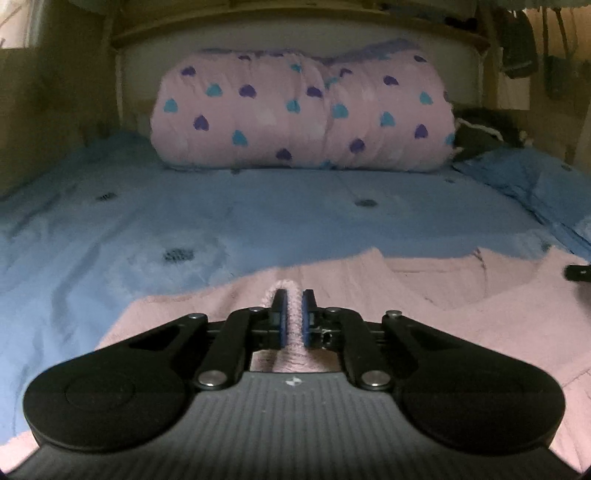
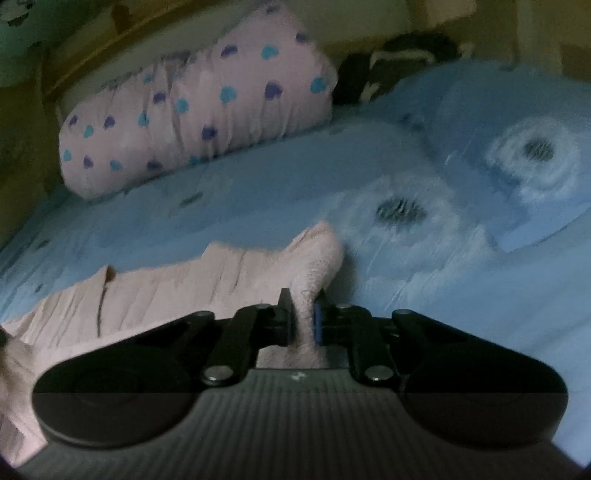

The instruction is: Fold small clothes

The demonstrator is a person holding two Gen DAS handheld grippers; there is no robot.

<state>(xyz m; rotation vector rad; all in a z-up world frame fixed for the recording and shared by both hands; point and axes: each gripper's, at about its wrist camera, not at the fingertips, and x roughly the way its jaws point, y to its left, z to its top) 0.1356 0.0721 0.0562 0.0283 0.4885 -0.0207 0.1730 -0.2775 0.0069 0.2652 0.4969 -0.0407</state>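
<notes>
A small pale pink knitted garment (image 1: 424, 332) lies spread on the blue bedsheet (image 1: 184, 221), with its neckline towards the right in the left wrist view. My left gripper (image 1: 293, 295) is shut on a pinched-up ridge of the pink fabric near its far edge. In the right wrist view the same pink garment (image 2: 184, 284) stretches away to the left. My right gripper (image 2: 302, 299) is shut on a raised corner of it, and the cloth stands up between the pads. The near part of the garment is hidden under both gripper bodies.
A rolled pink quilt with blue and purple hearts (image 1: 303, 110) lies across the head of the bed, below a wooden headboard (image 1: 295, 33). A blue pillow (image 1: 535, 184) and dark cloth items (image 1: 480, 133) sit at the right. Blue sheet (image 2: 443, 295) spreads around the garment.
</notes>
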